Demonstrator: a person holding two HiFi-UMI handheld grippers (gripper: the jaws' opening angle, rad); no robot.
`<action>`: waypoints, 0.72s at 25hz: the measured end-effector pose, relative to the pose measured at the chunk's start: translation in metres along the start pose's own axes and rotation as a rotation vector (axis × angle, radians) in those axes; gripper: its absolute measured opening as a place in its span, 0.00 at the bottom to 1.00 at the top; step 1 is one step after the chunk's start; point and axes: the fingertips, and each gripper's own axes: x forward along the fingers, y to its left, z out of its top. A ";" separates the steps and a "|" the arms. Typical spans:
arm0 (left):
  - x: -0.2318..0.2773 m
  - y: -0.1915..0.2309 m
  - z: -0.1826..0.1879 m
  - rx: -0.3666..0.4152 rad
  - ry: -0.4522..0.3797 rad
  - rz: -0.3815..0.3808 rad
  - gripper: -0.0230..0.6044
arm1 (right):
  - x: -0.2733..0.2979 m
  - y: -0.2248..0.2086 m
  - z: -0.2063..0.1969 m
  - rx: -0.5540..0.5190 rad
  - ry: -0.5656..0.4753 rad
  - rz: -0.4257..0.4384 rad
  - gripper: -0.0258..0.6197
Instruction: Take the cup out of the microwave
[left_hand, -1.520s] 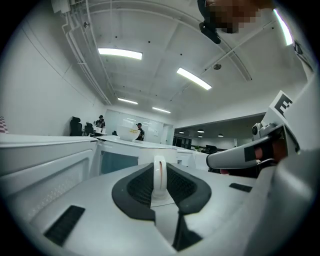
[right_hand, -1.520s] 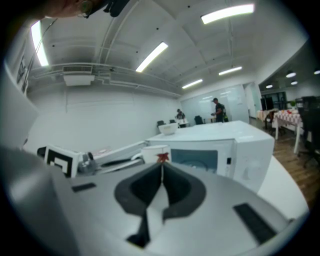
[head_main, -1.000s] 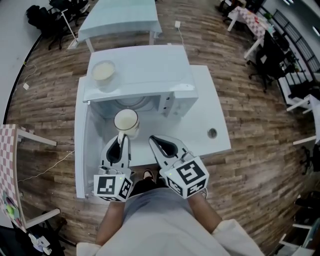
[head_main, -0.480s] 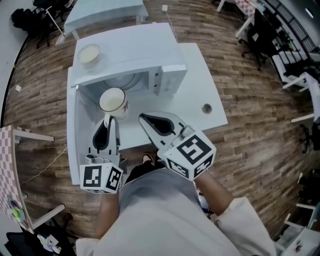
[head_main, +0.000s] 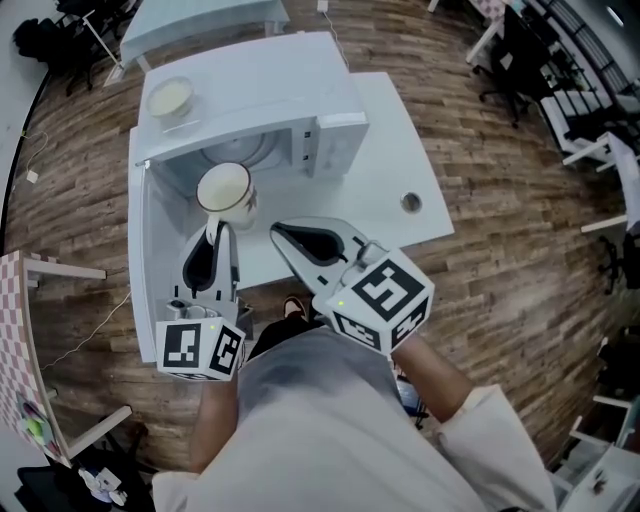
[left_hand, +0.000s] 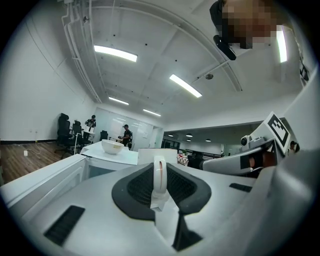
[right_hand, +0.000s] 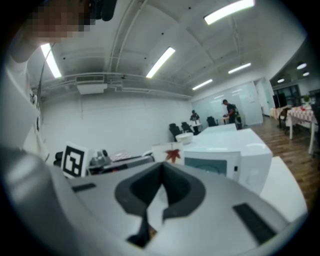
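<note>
While our left gripper (head_main: 212, 233) pinches the cup (head_main: 224, 188) handle between its jaws, the jaws of our right gripper (head_main: 277, 230) meet, empty.

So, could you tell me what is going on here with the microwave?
A person works with a gripper in each hand at a white microwave whose door stands open. The left gripper is shut on the handle of a pale cup, held at the mouth of the oven, in front of the turntable. The right gripper is shut and empty beside it. A bowl sits on the microwave.
</note>
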 end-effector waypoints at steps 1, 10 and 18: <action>0.000 0.001 -0.001 -0.002 0.002 0.000 0.14 | 0.000 0.000 0.000 0.001 0.000 0.000 0.07; 0.001 0.010 -0.002 -0.011 0.008 0.003 0.14 | 0.009 0.001 -0.003 0.007 0.020 0.009 0.07; 0.000 0.013 -0.008 -0.013 0.021 -0.007 0.14 | 0.014 0.003 -0.004 -0.025 0.024 0.003 0.07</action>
